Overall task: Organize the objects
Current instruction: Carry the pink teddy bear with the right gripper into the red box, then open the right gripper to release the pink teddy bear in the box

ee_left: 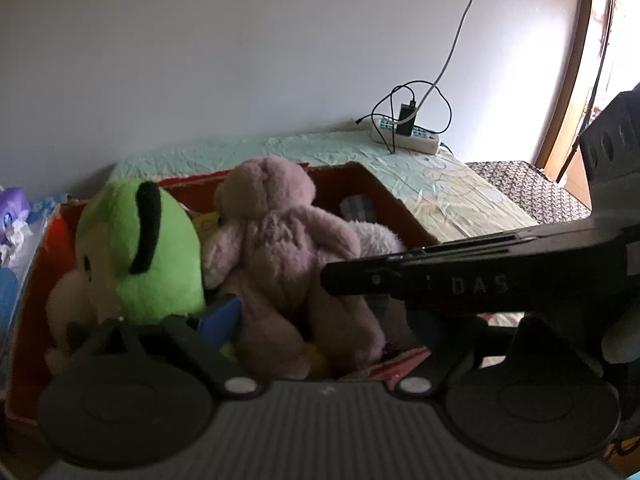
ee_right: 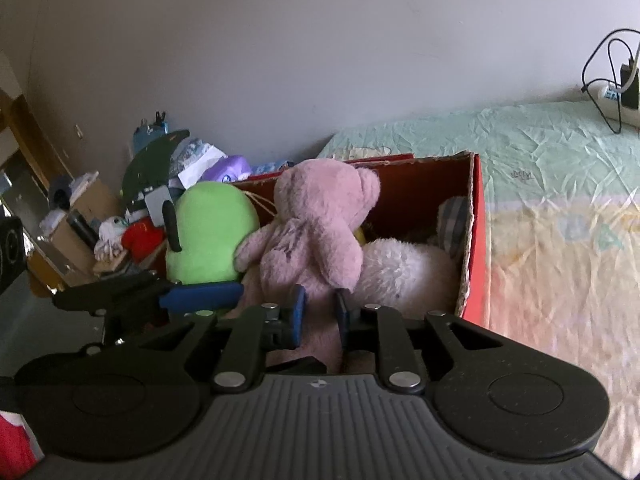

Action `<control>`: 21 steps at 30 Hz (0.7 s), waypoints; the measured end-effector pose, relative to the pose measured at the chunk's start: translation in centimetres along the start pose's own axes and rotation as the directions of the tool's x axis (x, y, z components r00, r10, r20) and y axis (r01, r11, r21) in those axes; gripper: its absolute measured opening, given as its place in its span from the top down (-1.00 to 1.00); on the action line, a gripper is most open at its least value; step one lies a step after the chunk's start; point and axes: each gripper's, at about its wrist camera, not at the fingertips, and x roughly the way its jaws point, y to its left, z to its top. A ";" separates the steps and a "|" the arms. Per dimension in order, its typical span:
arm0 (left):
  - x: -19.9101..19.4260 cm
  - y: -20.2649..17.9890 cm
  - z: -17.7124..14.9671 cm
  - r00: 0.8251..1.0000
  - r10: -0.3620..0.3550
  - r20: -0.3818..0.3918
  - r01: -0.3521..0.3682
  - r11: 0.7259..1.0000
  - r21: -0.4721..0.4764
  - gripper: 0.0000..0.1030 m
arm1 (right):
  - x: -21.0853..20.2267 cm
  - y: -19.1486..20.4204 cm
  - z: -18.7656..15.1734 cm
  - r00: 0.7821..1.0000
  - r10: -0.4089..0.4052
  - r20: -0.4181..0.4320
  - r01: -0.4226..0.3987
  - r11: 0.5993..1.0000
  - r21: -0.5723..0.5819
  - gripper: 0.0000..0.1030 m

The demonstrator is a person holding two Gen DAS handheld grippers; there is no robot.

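Pink plush bear (ee_right: 316, 236): I see faded, matted pile, round head with small ears, its back toward both my cameras, one arm hanging to the left.
Where it sits: upright inside the red cardboard box (ee_right: 476, 240), which stands on the pale green crinkled bedsheet (ee_right: 540, 152).
Neighbours in the box: a lime-green plush with a black ear (ee_right: 212, 228) presses against its left side; a white fluffy plush (ee_right: 404, 272) lies against its right.
Right gripper (ee_right: 320, 312): I have its blue-padded fingers (ee_right: 298, 308) pinched together on the bear's lower body.
Left gripper (ee_left: 320, 320): jaws stand apart; one blue pad (ee_left: 222, 316) sits by the bear's left flank, and I cannot tell whether it touches.
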 end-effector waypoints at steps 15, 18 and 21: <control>-1.3 0.3 0.8 0.999 0.049 -0.012 -0.049 0.997 -0.059 -0.89 | -4.9 -0.1 -0.4 0.987 -0.096 0.129 0.084 0.992 0.095 0.29; -1.7 -0.4 1.3 0.993 0.113 -0.014 -0.114 0.992 -0.055 -0.94 | -5.8 0.2 -0.2 0.974 -0.190 0.121 0.182 0.980 0.078 0.29; -1.7 -1.7 2.0 0.984 0.170 -0.048 -0.172 0.985 -0.033 -0.94 | -6.9 -0.4 -0.2 0.963 -0.240 0.120 0.228 0.968 0.109 0.29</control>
